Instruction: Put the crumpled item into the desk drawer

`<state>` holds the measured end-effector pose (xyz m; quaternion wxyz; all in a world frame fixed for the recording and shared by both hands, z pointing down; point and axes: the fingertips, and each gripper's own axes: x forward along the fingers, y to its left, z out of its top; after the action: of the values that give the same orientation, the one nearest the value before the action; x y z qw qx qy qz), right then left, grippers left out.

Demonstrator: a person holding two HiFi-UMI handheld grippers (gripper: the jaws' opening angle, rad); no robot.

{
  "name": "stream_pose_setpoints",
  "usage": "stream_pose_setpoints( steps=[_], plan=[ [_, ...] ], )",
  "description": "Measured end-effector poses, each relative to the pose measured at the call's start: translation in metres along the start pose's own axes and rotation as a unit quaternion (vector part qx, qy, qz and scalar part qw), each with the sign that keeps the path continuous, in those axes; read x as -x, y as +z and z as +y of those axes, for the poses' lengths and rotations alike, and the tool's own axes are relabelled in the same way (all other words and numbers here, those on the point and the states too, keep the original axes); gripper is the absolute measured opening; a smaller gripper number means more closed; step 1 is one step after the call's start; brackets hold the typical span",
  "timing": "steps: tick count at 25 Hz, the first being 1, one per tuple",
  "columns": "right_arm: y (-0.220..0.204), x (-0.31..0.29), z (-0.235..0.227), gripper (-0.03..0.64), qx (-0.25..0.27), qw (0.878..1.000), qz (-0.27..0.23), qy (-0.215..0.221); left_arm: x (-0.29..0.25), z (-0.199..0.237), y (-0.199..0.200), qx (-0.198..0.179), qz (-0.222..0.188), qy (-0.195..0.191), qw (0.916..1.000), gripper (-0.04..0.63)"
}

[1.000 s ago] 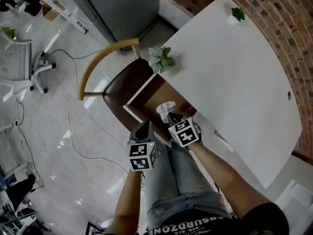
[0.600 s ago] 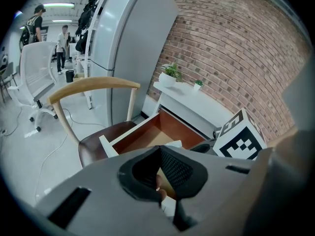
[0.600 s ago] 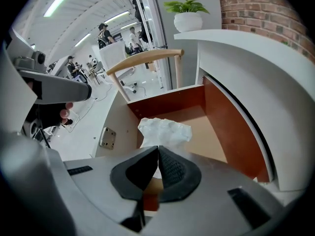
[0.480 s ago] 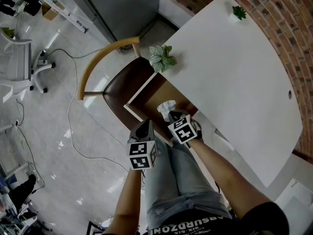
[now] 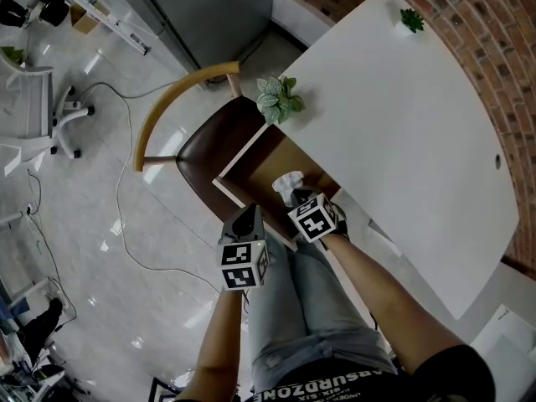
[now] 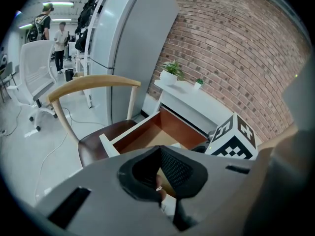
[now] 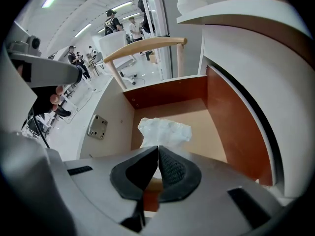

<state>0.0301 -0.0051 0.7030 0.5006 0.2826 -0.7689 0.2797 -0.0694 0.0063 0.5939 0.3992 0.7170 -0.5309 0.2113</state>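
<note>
Item: the crumpled item (image 7: 165, 131), white and paper-like, pokes out past the jaw tips.
Place: inside the open drawer (image 7: 216, 132), over its floor, between the front panel and the desk (image 5: 394, 124) edge (whether it touches the floor I cannot tell).
Right gripper (image 7: 157, 154): jaws pinching the item's near end.
Left gripper (image 6: 160, 154): jaws pressed together on nothing, held off the drawer's front corner.
Beyond: a chair (image 5: 201, 153) under the drawer, a plant (image 5: 279, 99) at the desk corner.
Risk: let go too high, so light an item may cling to a pad or sit proud of the walls and jam the drawer on closing.
Writing: shirt (image 5: 327, 383) print, partly cut off, reads "SURDZONE"; cube markers carry patterns only.
</note>
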Motion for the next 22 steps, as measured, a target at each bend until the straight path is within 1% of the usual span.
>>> stream_pose_setpoints(
  steps=[10,16,22],
  plan=[
    [-0.008,-0.018,-0.007,0.002,0.019,0.999,0.033,-0.001,-0.008,0.004,0.004,0.003,0.003,0.003,1.0,0.005],
    [-0.007,-0.027,-0.009,0.0,0.01,0.999,0.044,0.007,-0.012,0.007,0.005,0.005,0.008,0.003,1.0,0.005],
    [-0.004,-0.037,-0.011,0.0,0.015,0.998,0.056,0.01,-0.017,0.01,0.005,0.007,0.013,0.005,0.9999,0.005]
  ],
)
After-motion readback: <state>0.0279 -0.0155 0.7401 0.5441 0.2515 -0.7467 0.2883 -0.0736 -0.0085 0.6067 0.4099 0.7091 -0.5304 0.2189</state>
